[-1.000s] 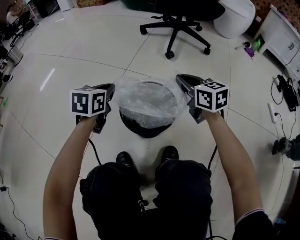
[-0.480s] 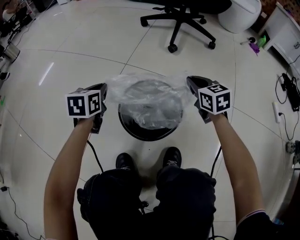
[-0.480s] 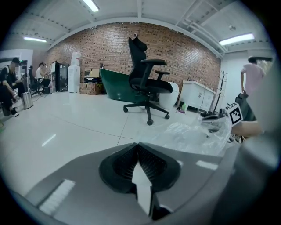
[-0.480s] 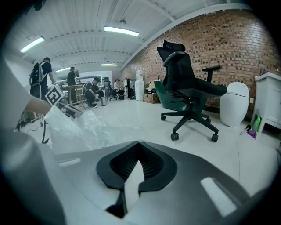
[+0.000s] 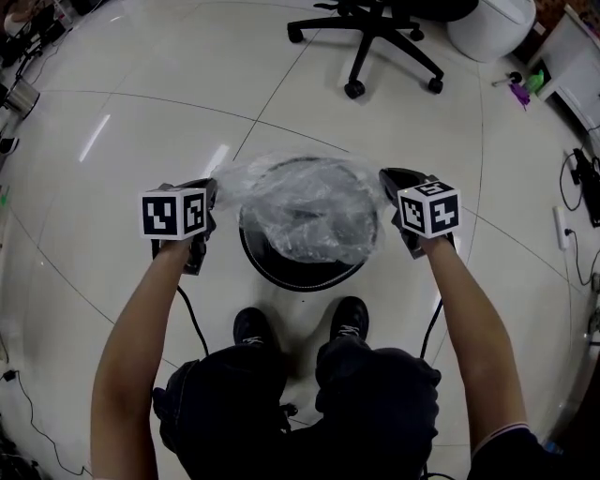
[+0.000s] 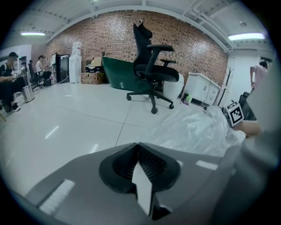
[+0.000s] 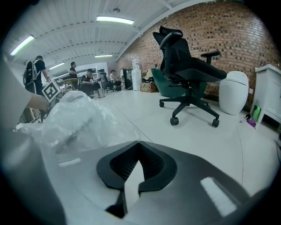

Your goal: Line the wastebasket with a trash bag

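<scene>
A round black wastebasket [image 5: 302, 269] stands on the floor just ahead of the person's shoes. A clear trash bag [image 5: 309, 204] is spread over its mouth, billowing above the rim. My left gripper [image 5: 208, 194] is shut on the bag's left edge, beside the basket's left rim. My right gripper [image 5: 387, 184] is shut on the bag's right edge, beside the right rim. In the left gripper view a thin strip of film runs between the closed jaws of the left gripper [image 6: 138, 147], and the bag [image 6: 197, 129] stretches off to the right. The right gripper [image 7: 139, 147] likewise pinches film, with the bag [image 7: 74, 123] to its left.
A black office chair [image 5: 375, 33] stands on the white tiled floor beyond the basket. A white rounded bin [image 5: 492, 23] and a white cabinet [image 5: 577, 42] are at the far right. Cables [image 5: 581, 183] lie along the right edge. People sit far off at desks [image 6: 11, 83].
Both grippers have come down and slightly toward the person with the bag's edges. The bag's mouth now sits lower over the basket's rim.
</scene>
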Tool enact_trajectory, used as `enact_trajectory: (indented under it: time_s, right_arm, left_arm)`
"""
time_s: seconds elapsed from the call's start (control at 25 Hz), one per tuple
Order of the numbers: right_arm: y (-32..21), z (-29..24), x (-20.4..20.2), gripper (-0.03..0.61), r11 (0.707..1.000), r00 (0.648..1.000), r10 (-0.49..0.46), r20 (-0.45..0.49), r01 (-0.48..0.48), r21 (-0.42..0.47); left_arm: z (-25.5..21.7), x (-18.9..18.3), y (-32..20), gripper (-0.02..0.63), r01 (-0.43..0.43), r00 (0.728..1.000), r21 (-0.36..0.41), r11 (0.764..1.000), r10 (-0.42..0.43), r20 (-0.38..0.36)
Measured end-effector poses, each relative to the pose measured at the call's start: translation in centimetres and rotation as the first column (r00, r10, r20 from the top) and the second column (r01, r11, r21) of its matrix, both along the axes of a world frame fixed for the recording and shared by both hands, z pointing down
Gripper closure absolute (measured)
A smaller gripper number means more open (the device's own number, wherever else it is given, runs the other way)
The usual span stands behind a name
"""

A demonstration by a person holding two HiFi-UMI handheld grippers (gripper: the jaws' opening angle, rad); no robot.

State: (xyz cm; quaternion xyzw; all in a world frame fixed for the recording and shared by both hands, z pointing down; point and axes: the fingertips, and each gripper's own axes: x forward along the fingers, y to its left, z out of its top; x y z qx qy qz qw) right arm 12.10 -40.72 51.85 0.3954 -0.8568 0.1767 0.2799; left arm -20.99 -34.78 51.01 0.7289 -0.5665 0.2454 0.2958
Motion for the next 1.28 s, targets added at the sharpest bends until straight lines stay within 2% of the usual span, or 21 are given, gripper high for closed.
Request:
enact_trajectory:
  time_s: [0.28, 0.6, 0.72, 0.84, 0.96, 1.08, 1.28]
  right_arm:
    - [1.5, 3.5, 0.7, 0.577, 0.998, 1.000, 0.000, 0.009, 0.001, -0.068]
    - [3.3, 5.1, 0.1, 0.577, 0.993, 0.999, -0.011, 0.044, 0.016, -0.114]
    - [3.6, 4.8, 0.0, 0.577, 0.993, 0.997, -0.007, 0.079, 0.016, -0.115]
    - [3.7, 3.6, 0.0, 0.570, 0.994, 0.993, -0.003, 0.122, 0.016, -0.104]
    - [4.0, 2.0, 0.4, 0.494, 0.996, 0.989, -0.009, 0.146, 0.022, -0.088]
    - [4.3, -0.4, 1.1, 0.480, 0.998, 0.986, -0.011, 0.165, 0.021, -0.055]
    - [5.3, -4.0, 2.3, 0.460, 1.000, 0.983, -0.016, 0.185, 0.019, -0.015]
  left_arm:
    - [3.9, 1.0, 1.6, 0.601, -0.043, 0.999, -0.094, 0.995, 0.041, -0.031]
    - [5.4, 2.5, 3.2, 0.600, -0.100, 0.991, -0.149, 0.984, 0.085, -0.107]
    - [5.1, 3.0, 3.7, 0.600, -0.136, 0.987, -0.132, 0.982, 0.124, -0.099]
    - [4.2, 3.1, 4.1, 0.594, -0.195, 0.981, -0.101, 0.976, 0.192, -0.037]
    - [3.0, 3.0, 4.7, 0.537, -0.227, 0.974, -0.092, 0.969, 0.227, -0.015]
    - [1.1, 2.5, 5.2, 0.483, -0.241, 0.970, -0.070, 0.968, 0.242, -0.002]
    - [-2.0, 2.1, 6.3, 0.459, -0.256, 0.967, -0.028, 0.966, 0.256, -0.003]
